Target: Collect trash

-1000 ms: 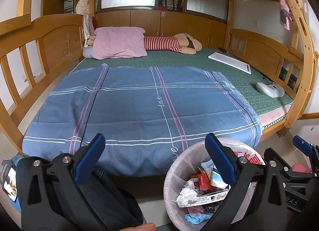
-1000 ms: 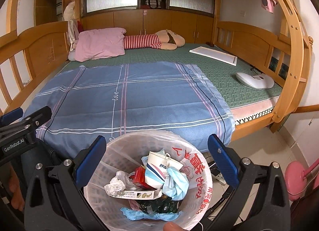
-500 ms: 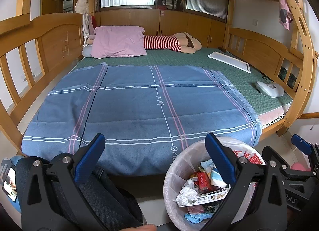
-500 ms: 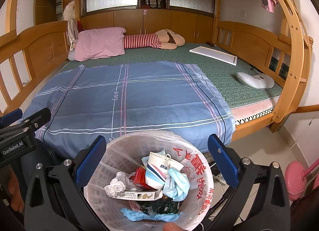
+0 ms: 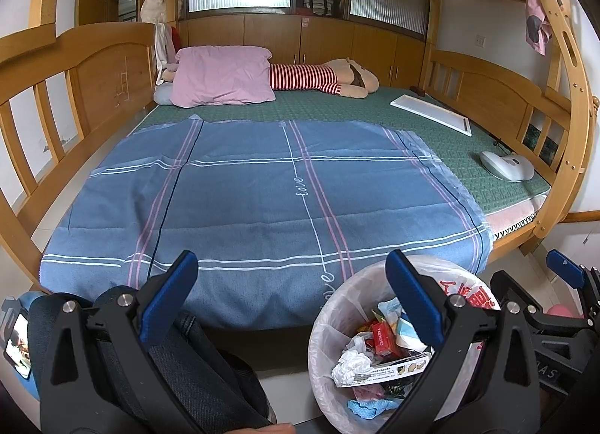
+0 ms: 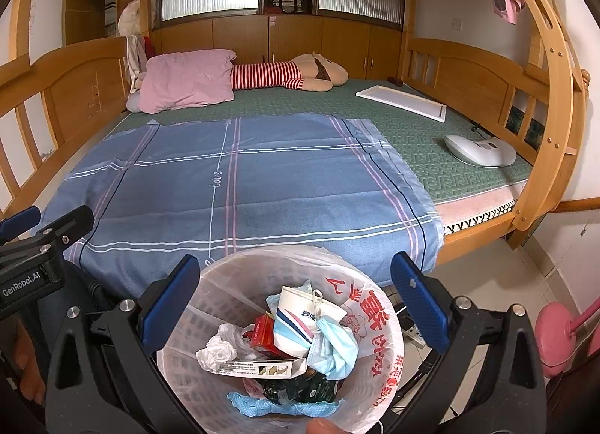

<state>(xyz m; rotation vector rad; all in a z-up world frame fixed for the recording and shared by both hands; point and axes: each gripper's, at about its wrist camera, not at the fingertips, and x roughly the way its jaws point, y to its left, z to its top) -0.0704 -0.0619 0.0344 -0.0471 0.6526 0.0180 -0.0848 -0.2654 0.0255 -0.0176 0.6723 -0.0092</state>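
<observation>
A white bin lined with a plastic bag (image 6: 378, 325) stands on the floor at the foot of the bed; it also shows in the left wrist view (image 5: 330, 325). It holds trash: a paper cup (image 6: 300, 312), a blue face mask (image 6: 335, 347), a red box (image 6: 262, 334), crumpled tissue (image 6: 217, 351) and a flat carton (image 6: 258, 368). My right gripper (image 6: 294, 297) is open and empty above the bin. My left gripper (image 5: 290, 293) is open and empty, left of the bin, over the person's knee (image 5: 195, 359).
A blue blanket (image 5: 262, 190) covers the near half of the bed. A pink pillow (image 5: 221, 75), striped plush toy (image 5: 318, 77), white board (image 5: 431, 113) and white device (image 5: 506, 165) lie further back. Wooden rails and a ladder post (image 6: 555, 115) frame the bed. A pink object (image 6: 558, 336) stands on the right floor.
</observation>
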